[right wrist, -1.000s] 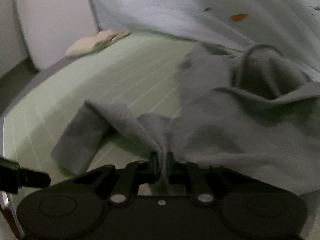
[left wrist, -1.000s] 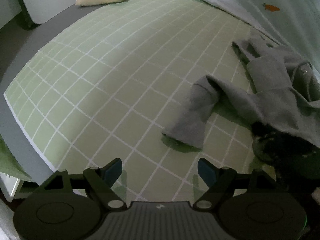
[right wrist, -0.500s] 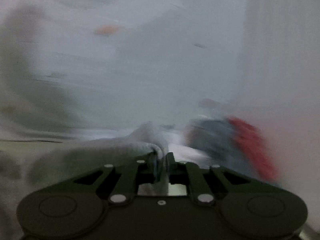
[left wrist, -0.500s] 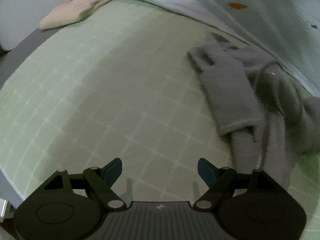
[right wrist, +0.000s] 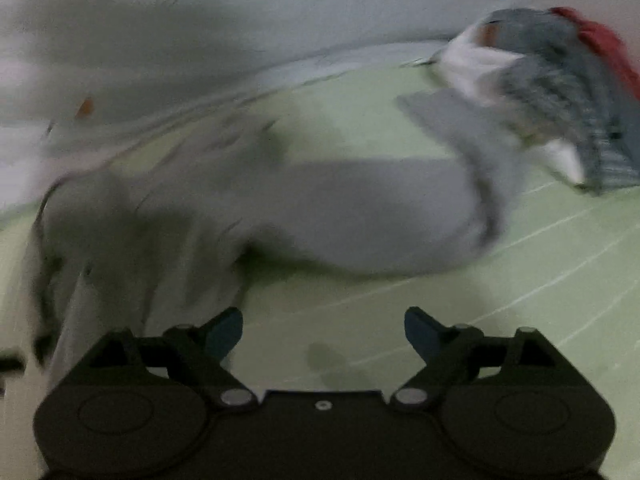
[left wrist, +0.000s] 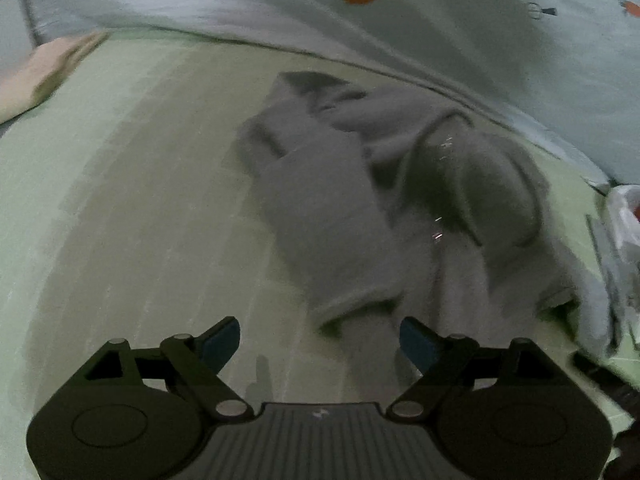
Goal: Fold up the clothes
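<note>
Both your grippers are over the green sheet (left wrist: 120, 208) now, and the grey garment (left wrist: 360, 200) lies crumpled on it ahead of your left gripper (left wrist: 320, 338), its near hem just beyond the fingertips and a little right of centre. Left jaws are spread and opening, nothing between them but bare sheet. Your right gripper (right wrist: 323, 330) is opening wide too, with only sheet between the pads; the garment (right wrist: 360, 208) runs across that view from the lower left, close by the left finger (right wrist: 224, 330), to a sleeve end that bends up towards the clothes pile (right wrist: 560, 92). Whether the cloth touches that left finger is lost in the blur. You have open room on the left half of the left view, all plain sheet out to the cream cloth (left wrist: 44, 72) at the far left edge. In the right view there is clear sheet to the right of and below the sleeve. The far side is hemmed in: a pale quilt (left wrist: 440, 20) with small orange prints rises along the back, its edge close behind the garment. At the right edge of the left view sit some pale things, too blurred to name. The sheet carries thin white grid lines. The light is dim.
</note>
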Demonstrator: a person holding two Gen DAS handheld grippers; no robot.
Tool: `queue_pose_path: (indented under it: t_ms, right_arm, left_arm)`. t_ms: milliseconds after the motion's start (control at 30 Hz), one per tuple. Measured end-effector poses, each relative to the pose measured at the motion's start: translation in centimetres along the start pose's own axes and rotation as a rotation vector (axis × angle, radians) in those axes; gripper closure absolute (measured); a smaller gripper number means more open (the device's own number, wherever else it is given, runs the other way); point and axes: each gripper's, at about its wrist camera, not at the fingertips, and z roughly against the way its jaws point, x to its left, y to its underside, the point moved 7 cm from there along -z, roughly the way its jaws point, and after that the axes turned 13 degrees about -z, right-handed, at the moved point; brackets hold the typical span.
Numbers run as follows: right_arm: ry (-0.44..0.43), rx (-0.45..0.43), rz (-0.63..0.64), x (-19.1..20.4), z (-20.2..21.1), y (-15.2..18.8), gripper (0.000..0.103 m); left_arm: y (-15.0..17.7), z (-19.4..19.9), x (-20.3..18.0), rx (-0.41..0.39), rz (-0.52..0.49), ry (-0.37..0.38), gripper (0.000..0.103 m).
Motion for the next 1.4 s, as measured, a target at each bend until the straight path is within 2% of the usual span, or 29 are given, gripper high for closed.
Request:
queue_pose_path:
  t_ms: [200,267,333,367,400,433,500,567,633,800,900,1067,1167,1267,1333,1400]
  right_arm:
    - [-0.005,0.02,0.067,2.6,-1.3,0.4,0.009]
    - [-0.003,0.033,0.062,3.1,-1.6,0.6,0.009]
    - [-0.013,0.049,0.032,3.4,-1.9,1.1,0.009]
    - [-0.017,0.062,0.012,3.6,-2.3,1.4,0.008]
    - [-0.021,0.074,-0.008,3.8,-2.7,1.7,0.008]
    - [-0.025,0.087,-0.028,4.0,-3.1,1.9,0.008]
    - [-0.025,0.105,-0.049,4.5,-3.7,2.5,0.006]
    - [0.021,0.099,0.036,5.5,-4.1,3.4,0.004]
    - [0.06,0.099,0.123,6.2,-4.4,4.2,0.001]
    - [0.041,0.072,0.145,6.3,-4.3,4.5,0.0]
    - [0.034,0.067,0.153,6.1,-4.2,4.7,0.0]
    - [0.024,0.053,0.159,6.0,-4.3,4.7,0.0]
    - [0.019,0.047,0.159,6.0,-4.3,4.7,0.0]
    - [0.016,0.039,0.159,5.9,-4.2,4.8,0.0]
    - [0.013,0.034,0.158,5.9,-4.1,4.9,0.0]
    - [0.016,0.04,0.153,5.8,-4.1,4.9,0.0]
  left_arm:
    - [-2.8,-2.8,-0.2,-0.026,-0.033,0.048,0.018]
    - [-3.2,-3.1,0.4,-0.042,-0.018,0.062,0.028]
    - [-3.3,-3.7,1.2,-0.04,0.013,0.108,0.053]
    - [-3.2,-3.9,1.7,-0.034,0.034,0.131,0.06]
    - [-3.1,-4.0,2.1,-0.032,0.039,0.141,0.073]
    - [-3.0,-4.2,2.4,-0.03,0.043,0.151,0.082]
    - [-2.7,-4.0,3.0,-0.038,0.046,0.163,0.095]
    - [-2.7,-2.8,4.1,-0.063,0.045,0.142,0.098]
    - [-2.8,-1.3,5.6,-0.087,0.062,0.107,0.098]
    - [-3.6,2.6,9.5,-0.164,0.106,0.001,0.099]
    - [-5.0,5.1,12.2,-0.242,0.097,-0.133,0.099]
    - [-9.1,9.7,17.8,-0.39,0.051,-0.416,0.099]
    - [-10.7,11.4,21.0,-0.439,0.107,-0.515,0.099]
    - [-10.4,11.8,22.8,-0.441,0.164,-0.56,0.084]
    - [-9.2,10.8,22.3,-0.394,0.187,-0.563,0.046]
    - [-7.9,9.6,20.9,-0.353,0.186,-0.527,0.028]
